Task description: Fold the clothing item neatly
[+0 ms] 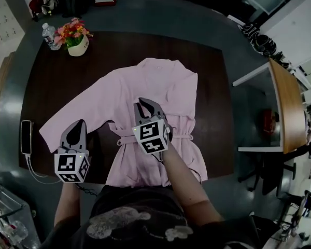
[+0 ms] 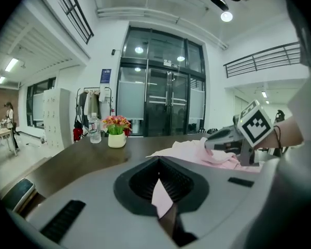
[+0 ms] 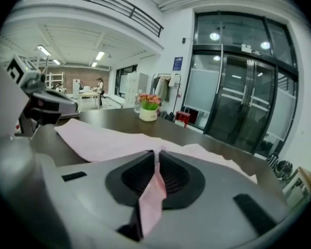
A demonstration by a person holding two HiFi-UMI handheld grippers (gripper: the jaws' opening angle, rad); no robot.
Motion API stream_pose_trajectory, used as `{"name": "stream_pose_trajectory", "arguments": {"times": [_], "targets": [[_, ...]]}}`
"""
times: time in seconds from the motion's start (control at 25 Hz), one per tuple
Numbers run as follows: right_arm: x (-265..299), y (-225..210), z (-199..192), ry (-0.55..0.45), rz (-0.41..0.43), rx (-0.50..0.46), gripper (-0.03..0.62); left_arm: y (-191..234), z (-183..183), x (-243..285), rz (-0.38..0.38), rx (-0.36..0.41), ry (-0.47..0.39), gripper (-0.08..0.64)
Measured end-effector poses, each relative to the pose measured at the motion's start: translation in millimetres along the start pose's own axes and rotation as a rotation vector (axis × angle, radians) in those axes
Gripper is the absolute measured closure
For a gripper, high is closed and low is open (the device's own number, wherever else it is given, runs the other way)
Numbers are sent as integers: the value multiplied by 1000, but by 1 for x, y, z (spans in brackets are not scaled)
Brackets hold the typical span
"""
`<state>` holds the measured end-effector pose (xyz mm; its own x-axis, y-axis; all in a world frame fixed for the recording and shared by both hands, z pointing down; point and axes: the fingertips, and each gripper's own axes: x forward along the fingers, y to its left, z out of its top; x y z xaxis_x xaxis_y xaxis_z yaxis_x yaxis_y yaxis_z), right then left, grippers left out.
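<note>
Pink robe [image 1: 166, 87] lay spread on the counter [image 1: 52, 82]. Left claw [image 1: 78, 128] gripped, apparently, its sleeve edge; right claw [image 1: 146, 108] gripped waist fabric. The fold required even travel and taut cloth.

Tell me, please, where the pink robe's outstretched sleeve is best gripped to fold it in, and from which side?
The sleeve lies flat and thin on the table, so only an edge offers something to pinch. The best spot is probably its near edge towards the outer end, coming in low from the person's side. The left gripper is shut on pink fabric about there.
</note>
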<state>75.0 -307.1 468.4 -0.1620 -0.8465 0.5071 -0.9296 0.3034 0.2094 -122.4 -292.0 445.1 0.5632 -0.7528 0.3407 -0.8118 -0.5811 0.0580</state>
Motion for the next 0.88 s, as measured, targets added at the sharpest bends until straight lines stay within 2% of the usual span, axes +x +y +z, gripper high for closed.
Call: {"name": "stream_pose_trajectory", "arguments": {"times": [0.08, 0.2, 0.44, 0.56, 0.72, 0.88], "targets": [[14, 25, -23, 77, 76, -15, 577, 7, -5, 0, -1, -9, 9, 552], [19, 56, -42, 136, 173, -27, 517, 14, -14, 3, -8, -28, 25, 552], [-11, 71, -32, 85, 243, 14, 477, 9, -19, 26, -61, -18, 42, 552], [-26, 45, -32, 67, 171, 98, 477, 5, -13, 41, -83, -4, 29, 552], [-17, -19, -66, 154, -5, 319, 477, 4, -9, 53, -99, -7, 23, 552], [11, -42, -90, 228, -28, 566, 475, 6, -14, 58, -102, 7, 56, 552]]}}
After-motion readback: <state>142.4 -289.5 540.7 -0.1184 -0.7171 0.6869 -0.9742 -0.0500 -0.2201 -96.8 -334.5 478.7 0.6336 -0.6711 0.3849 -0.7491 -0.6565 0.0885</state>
